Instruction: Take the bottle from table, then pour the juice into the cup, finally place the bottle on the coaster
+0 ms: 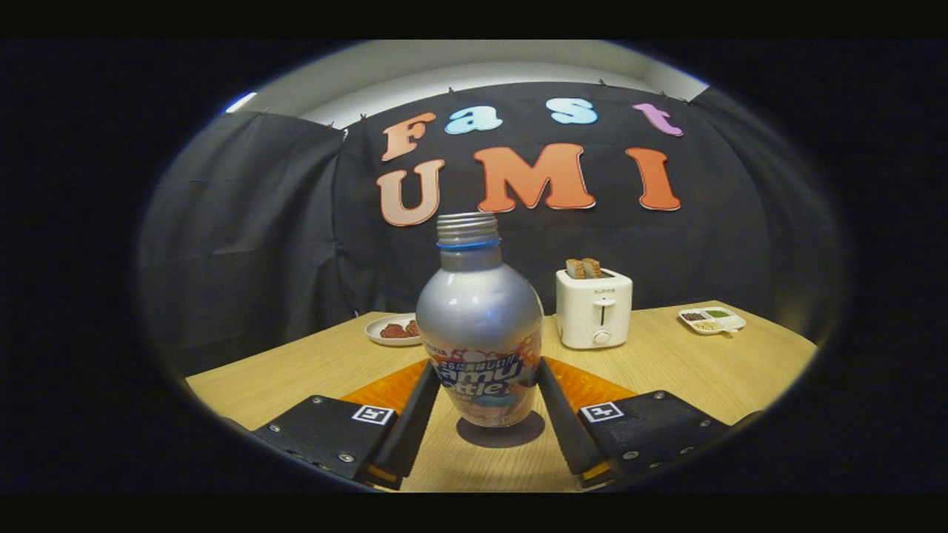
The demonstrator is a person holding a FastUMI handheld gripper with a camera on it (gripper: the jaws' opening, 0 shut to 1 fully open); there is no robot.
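Our tool (483, 411) flanks the bottle (480, 326), fingers (409, 426) at its sides; we cannot tell whether they press. It stands on the bench (296, 370). We should squeeze evenly, lift straight. Beyond: toaster (594, 307).

The bottle (479, 326) is silver with a threaded neck, a blue ring below the threads and a colourful printed label around its lower half. It stands upright, capless, on the wooden table (711, 366), near the table's closest edge and roughly midway along it.
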